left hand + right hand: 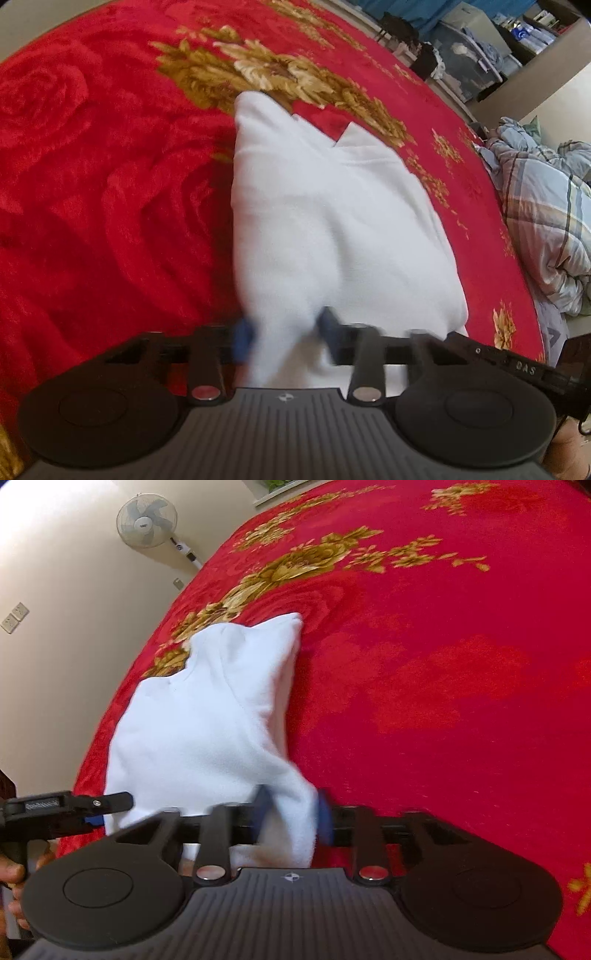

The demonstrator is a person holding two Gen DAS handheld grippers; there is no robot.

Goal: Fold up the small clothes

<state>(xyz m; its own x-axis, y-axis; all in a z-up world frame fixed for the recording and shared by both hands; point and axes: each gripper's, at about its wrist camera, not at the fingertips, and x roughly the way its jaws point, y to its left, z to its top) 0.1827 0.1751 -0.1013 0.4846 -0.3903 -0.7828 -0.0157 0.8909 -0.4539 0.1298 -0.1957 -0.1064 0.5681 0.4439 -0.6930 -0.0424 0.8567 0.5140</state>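
Observation:
A white fleece garment (pixel 332 206) lies partly folded on a red blanket with gold flowers (pixel 92 166). In the left wrist view its near left corner is bunched up between the blue pads of my left gripper (pixel 286 330), which is shut on it. In the right wrist view the garment (pixel 203 731) has its near right corner pinched in my right gripper (pixel 293 806), and that corner is lifted off the blanket (pixel 443 683). The left gripper (pixel 103 810) also shows at the garment's near left edge, held by a hand (pixel 13 875).
A crumpled plaid quilt (pixel 546 221) lies at the bed's right side. Shelves and storage clutter (pixel 480 55) stand beyond the far edge. A pedestal fan (pixel 147 518) stands by the cream wall to the left of the bed. Red blanket stretches to the right of the garment.

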